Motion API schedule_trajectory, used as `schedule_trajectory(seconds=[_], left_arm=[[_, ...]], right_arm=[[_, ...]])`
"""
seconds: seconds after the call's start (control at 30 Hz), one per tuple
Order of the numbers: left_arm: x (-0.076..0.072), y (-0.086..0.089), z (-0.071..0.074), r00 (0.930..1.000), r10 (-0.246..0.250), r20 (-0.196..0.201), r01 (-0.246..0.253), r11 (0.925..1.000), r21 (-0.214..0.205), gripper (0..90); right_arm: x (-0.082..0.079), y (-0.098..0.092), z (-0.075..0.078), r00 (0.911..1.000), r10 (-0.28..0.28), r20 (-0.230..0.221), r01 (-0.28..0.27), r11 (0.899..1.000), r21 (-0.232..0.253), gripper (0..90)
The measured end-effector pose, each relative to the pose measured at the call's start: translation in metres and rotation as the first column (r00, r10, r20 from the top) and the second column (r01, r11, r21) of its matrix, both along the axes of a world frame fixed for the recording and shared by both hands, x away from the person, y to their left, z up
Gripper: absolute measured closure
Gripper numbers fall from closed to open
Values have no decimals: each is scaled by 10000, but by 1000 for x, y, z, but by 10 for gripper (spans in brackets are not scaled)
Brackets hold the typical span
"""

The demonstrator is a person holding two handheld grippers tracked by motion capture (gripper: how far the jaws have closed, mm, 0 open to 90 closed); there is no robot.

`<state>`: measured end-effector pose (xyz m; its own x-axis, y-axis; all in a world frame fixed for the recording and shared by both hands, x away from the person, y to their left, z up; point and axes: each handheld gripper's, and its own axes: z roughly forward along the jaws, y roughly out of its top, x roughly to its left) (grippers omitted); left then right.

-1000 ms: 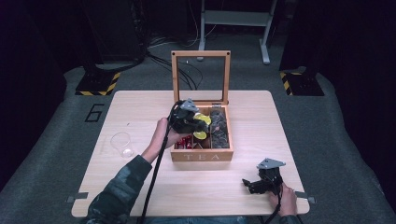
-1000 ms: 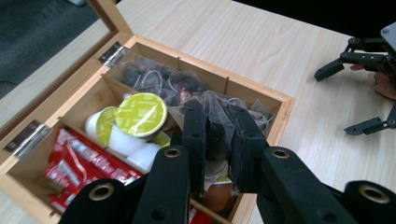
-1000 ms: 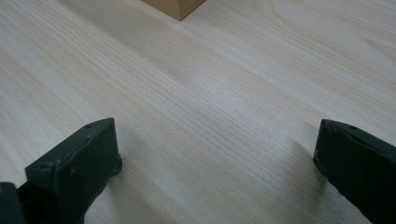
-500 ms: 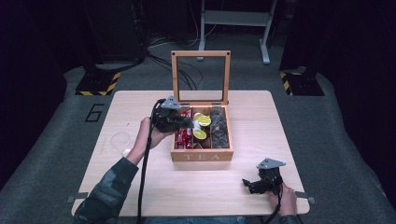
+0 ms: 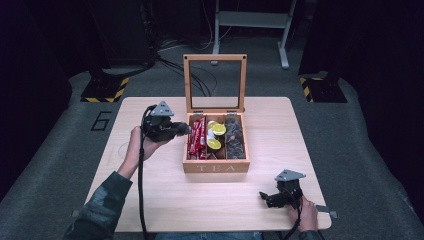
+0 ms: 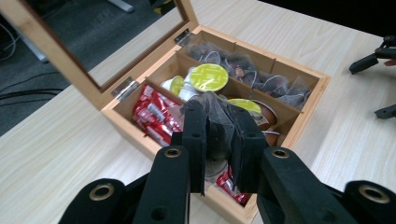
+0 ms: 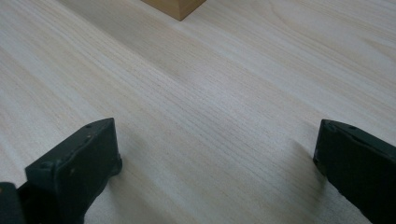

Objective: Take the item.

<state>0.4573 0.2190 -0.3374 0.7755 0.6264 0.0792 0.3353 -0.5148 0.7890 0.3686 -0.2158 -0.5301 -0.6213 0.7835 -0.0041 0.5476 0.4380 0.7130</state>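
A wooden tea box [image 5: 215, 166] marked TEA stands mid-table with its glass lid [image 5: 215, 83] upright. Its left compartment holds red sachets [image 5: 197, 137], the middle one yellow-lidded capsules [image 5: 217, 129], the right one dark mesh tea bags [image 5: 234, 137]. My left gripper [image 5: 185, 129] hovers just left of the box, shut on a dark mesh tea bag [image 6: 215, 126] pinched between its jaws above the box's near wall [image 6: 135, 137]. My right gripper [image 5: 264, 196] rests open on the table near the front right, its jaws wide apart over bare wood [image 7: 210, 116].
A clear glass cup [image 5: 118, 151] stands on the table left of my left hand. The box's corner [image 7: 175, 7] lies ahead of the right gripper. Beyond the table are a metal stand [image 5: 250, 20] and yellow-black striped bases [image 5: 104, 90].
My left gripper has lifted out of the box and moved left, carrying the dark tea bag. The right gripper has stayed put.
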Motion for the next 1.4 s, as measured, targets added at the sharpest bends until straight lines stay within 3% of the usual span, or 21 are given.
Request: schedule_trajectory(seconds=[0.17, 0.4, 0.7, 0.93, 1.2, 1.4], left_arm=[[-3, 17, -1, 9993, 360, -113, -362, 9992, -190, 782], [-6, 43, -3, 9968, 786, -120, -788, 9968, -104, 782], [-10, 75, -6, 9891, 1468, -143, -1471, 9888, -235, 782], [-12, 100, -8, 9785, 2052, -194, -2056, 9784, -203, 782], [-13, 126, -19, 9614, 2720, -422, -2731, 9618, -214, 782], [-13, 139, -31, 9515, 2969, -806, -2969, 9548, 124, 782]], right_arm=[[0, 0, 0, 10000, -1, 15, 1, 10000, 4, 0], [0, 0, 0, 10000, 10, -15, -10, 10000, -9, 0], [0, 0, 0, 10000, 5, 0, -5, 10000, -5, 0], [0, 0, 0, 10000, 3, 4, -3, 10000, 0, 0], [0, 0, 0, 10000, 2, 3, -2, 10000, 0, 0], [0, 0, 0, 10000, -5, 13, 5, 10000, 5, 0]])
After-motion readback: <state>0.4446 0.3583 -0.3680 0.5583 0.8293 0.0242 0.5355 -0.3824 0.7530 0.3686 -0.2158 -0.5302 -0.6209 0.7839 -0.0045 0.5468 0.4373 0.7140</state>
